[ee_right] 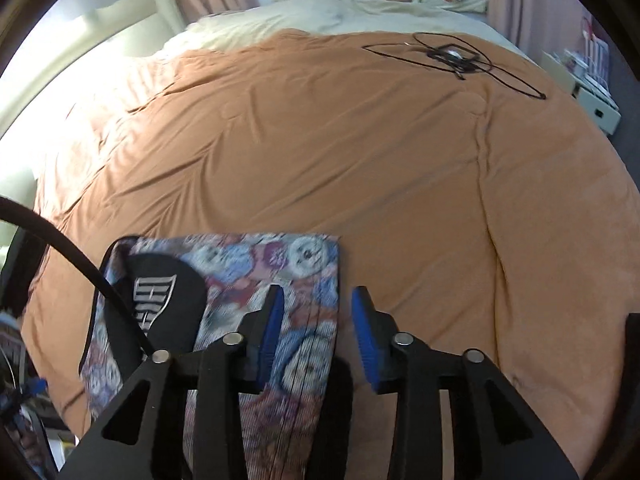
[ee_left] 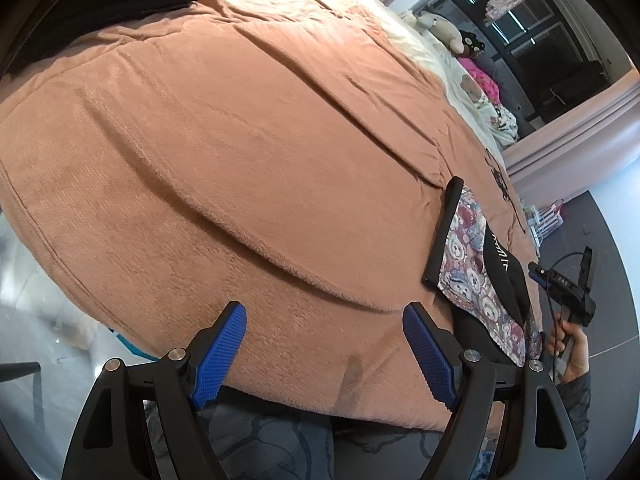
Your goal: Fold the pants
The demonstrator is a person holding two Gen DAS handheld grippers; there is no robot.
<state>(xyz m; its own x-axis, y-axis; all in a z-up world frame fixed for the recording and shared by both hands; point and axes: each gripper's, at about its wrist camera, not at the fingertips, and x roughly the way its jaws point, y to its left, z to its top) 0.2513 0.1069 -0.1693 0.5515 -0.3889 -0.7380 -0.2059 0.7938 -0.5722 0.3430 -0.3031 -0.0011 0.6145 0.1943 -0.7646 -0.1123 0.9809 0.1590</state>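
Pants (ee_right: pixel 256 280) lay folded on the blanket (ee_right: pixel 320 140) — right gripper (ee_right: pixel 318 320) part-open, gripping nothing, left gripper (ee_left: pixel 324 344) wide and empty — likely needing only a final smoothing.

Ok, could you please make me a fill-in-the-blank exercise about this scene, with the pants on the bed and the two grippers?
1. The folded pants have a print of cartoon ____ faces.
2. The pants lie on an ____ blanket that covers the bed.
3. The left gripper has its jaws wide apart, and between them there is ____.
4. The pads of both grippers are ____ in colour, as on the right gripper.

Missing words: bear; orange-brown; nothing; blue
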